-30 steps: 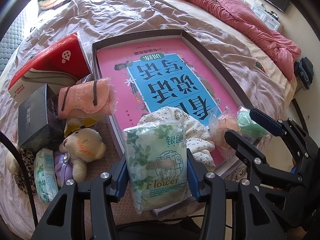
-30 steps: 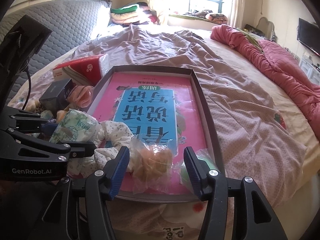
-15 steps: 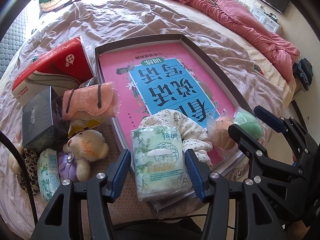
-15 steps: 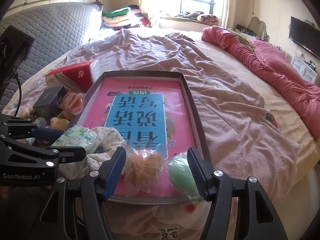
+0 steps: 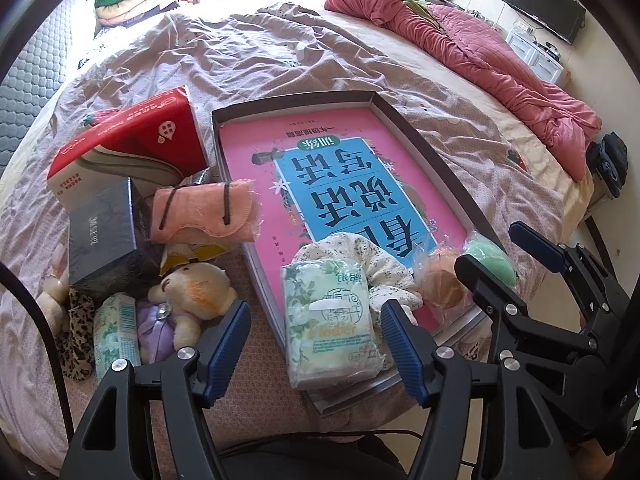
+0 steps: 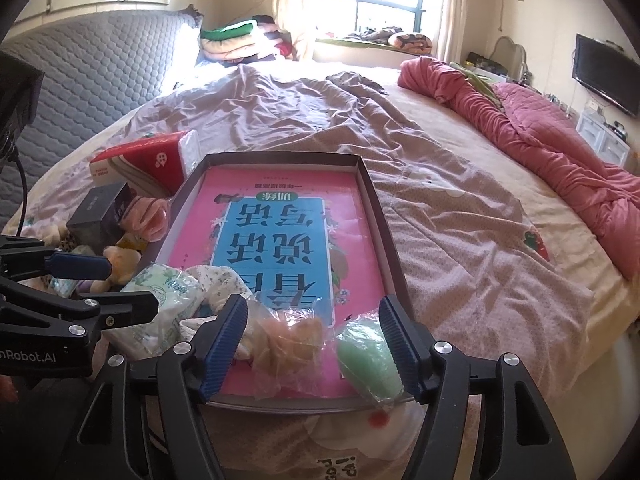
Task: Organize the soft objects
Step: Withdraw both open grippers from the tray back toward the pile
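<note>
So on the bed (image 5: 360, 64), far left, there's a red tissue box (image 5: 132, 140), a black box (image 5: 104, 236), a pink pouch (image 5: 204, 214) and a little teddy bear (image 5: 192, 292) bunched together. Next over, the left tool (image 5: 314, 344) has its jaws opening, blue pads clear of the tissue pack (image 5: 328, 320) between them; that pack reads "Flower" and lies on the near edge of the tray (image 5: 420, 132), against a floral cloth (image 5: 368, 256). The tray holds a pink-and-blue book (image 5: 340, 184) with big Chinese characters. Right tool (image 6: 314, 344) is opening too, an orange toy in plastic (image 6: 290, 340) and a green sponge (image 6: 368, 356) lying loose between its pads. "nRobot.AI" shows on the left tool's body.
</note>
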The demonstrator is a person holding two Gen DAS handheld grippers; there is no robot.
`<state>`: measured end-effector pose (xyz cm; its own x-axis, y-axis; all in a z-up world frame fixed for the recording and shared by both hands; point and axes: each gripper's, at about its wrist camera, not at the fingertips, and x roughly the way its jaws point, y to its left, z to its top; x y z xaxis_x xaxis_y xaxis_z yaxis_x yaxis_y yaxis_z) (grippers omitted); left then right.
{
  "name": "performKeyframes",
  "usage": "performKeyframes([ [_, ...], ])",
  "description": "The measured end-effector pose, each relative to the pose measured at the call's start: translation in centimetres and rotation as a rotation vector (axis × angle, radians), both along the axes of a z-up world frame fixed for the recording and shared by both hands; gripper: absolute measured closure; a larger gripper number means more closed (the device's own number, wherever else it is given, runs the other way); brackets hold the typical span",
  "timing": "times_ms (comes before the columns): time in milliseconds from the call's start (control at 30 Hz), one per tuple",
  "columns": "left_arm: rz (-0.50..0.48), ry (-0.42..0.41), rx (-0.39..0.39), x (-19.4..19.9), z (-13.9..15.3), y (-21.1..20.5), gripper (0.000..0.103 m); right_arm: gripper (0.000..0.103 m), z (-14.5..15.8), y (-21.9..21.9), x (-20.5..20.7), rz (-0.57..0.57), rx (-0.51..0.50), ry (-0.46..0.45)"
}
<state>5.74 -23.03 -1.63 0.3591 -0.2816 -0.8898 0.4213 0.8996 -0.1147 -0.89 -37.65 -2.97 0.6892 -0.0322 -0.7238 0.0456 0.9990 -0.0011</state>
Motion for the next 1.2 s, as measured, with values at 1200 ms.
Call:
performKeyframes([
  [1200, 0.088, -0.182, -0.024, -2.5, 7.2, 4.8, 0.031, 0.029, 7.5, 2.4, -1.4, -0.013, -0.015, -0.153],
])
